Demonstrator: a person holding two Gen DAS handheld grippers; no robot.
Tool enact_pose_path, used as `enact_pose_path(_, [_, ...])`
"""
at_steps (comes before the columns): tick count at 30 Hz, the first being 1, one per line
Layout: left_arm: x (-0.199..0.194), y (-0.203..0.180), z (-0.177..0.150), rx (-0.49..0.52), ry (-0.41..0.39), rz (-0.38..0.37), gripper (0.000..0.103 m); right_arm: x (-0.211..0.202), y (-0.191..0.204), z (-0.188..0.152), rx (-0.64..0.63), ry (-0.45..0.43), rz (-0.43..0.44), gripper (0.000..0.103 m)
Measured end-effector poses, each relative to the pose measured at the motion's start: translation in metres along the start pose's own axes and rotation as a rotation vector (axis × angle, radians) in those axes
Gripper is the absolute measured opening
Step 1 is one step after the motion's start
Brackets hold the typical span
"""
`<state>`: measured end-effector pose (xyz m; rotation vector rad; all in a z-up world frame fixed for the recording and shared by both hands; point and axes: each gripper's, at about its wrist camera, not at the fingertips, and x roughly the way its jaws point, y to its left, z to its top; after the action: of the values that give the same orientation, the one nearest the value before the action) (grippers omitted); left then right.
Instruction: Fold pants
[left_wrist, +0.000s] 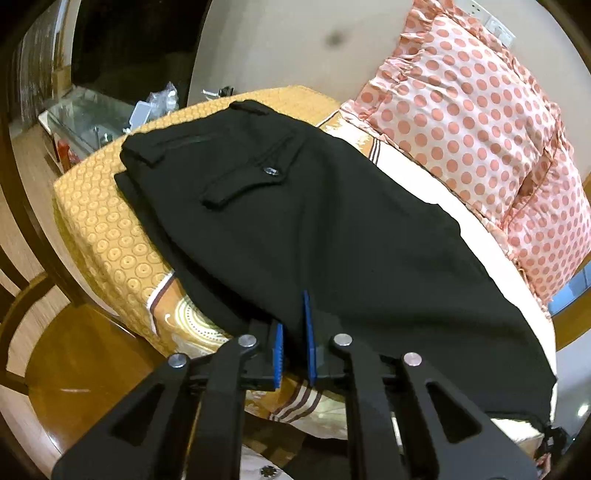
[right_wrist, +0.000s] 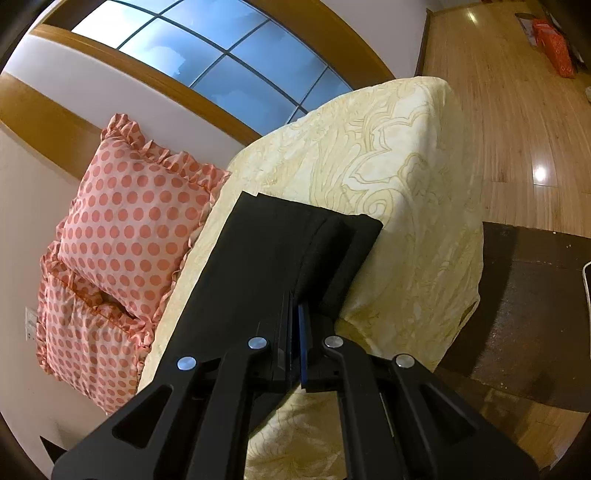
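Home bedroom.
Bed (right_wrist: 388, 155) in patterned sheets, frilled polka-dot pillows (left_wrist: 461, 110), wooden floor (right_wrist: 517, 110), wood-framed window (right_wrist: 221, 55).

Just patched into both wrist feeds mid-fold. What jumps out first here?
The black pants dominate, stretched along the bed with the waistband and buttoned back pocket at the far end in the left view. Beside them, against the wall, lie the pink polka-dot pillows. The right gripper has its jaws clamped on the pants' near edge, while the left gripper sits at the other edge, jaws parted.
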<state>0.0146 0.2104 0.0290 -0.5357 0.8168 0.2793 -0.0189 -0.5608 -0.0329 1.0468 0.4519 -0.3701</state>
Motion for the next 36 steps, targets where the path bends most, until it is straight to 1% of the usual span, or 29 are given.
enact_pose_path(1, [0.000,0.002,0.000,-0.011,0.003,-0.008,0.010,-0.001,0.000,-0.001,0.013,-0.003,0.001,0.003])
enact_pose_path(3, [0.001,0.000,0.000,0.005,0.001,0.000,0.012,-0.004,0.002,-0.003,-0.002,-0.007,-0.014,0.003])
enact_pose_path(4, [0.002,-0.001,-0.001,0.021,-0.001,0.013,0.013,-0.005,0.004,-0.004,-0.016,-0.014,-0.027,0.003])
enact_pose_path(8, [0.001,-0.011,-0.003,0.098,-0.017,0.056,0.014,-0.008,0.000,-0.006,0.014,-0.024,-0.024,0.003])
enact_pose_path(11, [0.001,-0.012,-0.003,0.135,-0.016,0.065,0.014,-0.006,0.005,-0.004,-0.043,-0.009,-0.049,0.003])
enact_pose_path(12, [0.001,-0.013,-0.003,0.148,-0.014,0.068,0.015,-0.008,0.005,-0.002,-0.043,-0.010,-0.059,0.007])
enact_pose_path(13, [0.000,-0.012,-0.003,0.153,-0.014,0.067,0.015,-0.012,0.004,0.000,-0.038,-0.025,-0.072,0.013])
enact_pose_path(15, [-0.003,-0.010,-0.003,0.166,-0.009,0.063,0.018,-0.026,0.002,0.006,-0.049,-0.090,-0.097,0.024])
enact_pose_path(16, [-0.005,-0.008,-0.002,0.169,-0.007,0.067,0.023,-0.033,0.000,0.011,-0.053,-0.127,-0.110,0.042])
enact_pose_path(17, [-0.008,-0.008,-0.003,0.175,-0.010,0.077,0.027,-0.037,-0.003,0.014,-0.047,-0.146,-0.117,0.051])
enact_pose_path(18, [-0.012,-0.008,-0.003,0.188,-0.019,0.092,0.035,-0.041,-0.008,0.020,-0.031,-0.165,-0.116,0.051])
enact_pose_path(20, [-0.024,-0.010,-0.005,0.222,-0.059,0.142,0.040,-0.038,-0.013,0.027,-0.024,-0.173,-0.115,0.051])
enact_pose_path(21, [-0.030,-0.011,-0.006,0.239,-0.081,0.156,0.044,-0.033,-0.014,0.031,-0.031,-0.172,-0.128,0.051])
enact_pose_path(23, [-0.043,-0.017,-0.008,0.264,-0.118,0.163,0.051,-0.023,-0.016,0.033,-0.033,-0.153,-0.134,0.051])
enact_pose_path(26, [-0.054,-0.034,-0.011,0.304,-0.154,0.139,0.058,-0.007,-0.014,0.025,-0.040,-0.102,-0.113,0.050])
enact_pose_path(28, [-0.055,-0.052,-0.013,0.349,-0.162,0.102,0.064,-0.005,-0.007,0.012,-0.093,-0.115,-0.138,0.049])
enact_pose_path(31, [-0.049,-0.079,-0.018,0.427,-0.170,0.054,0.070,-0.008,-0.001,0.003,-0.141,-0.148,-0.153,0.045])
enact_pose_path(34, [-0.037,-0.109,-0.027,0.517,-0.184,0.029,0.073,-0.005,0.008,-0.001,-0.223,-0.175,-0.222,0.041])
enact_pose_path(35, [-0.032,-0.118,-0.031,0.541,-0.188,0.025,0.073,-0.004,0.011,-0.003,-0.252,-0.186,-0.247,0.038])
enact_pose_path(36, [-0.029,-0.124,-0.034,0.554,-0.188,0.020,0.073,-0.003,0.017,-0.006,-0.315,-0.209,-0.296,0.036])
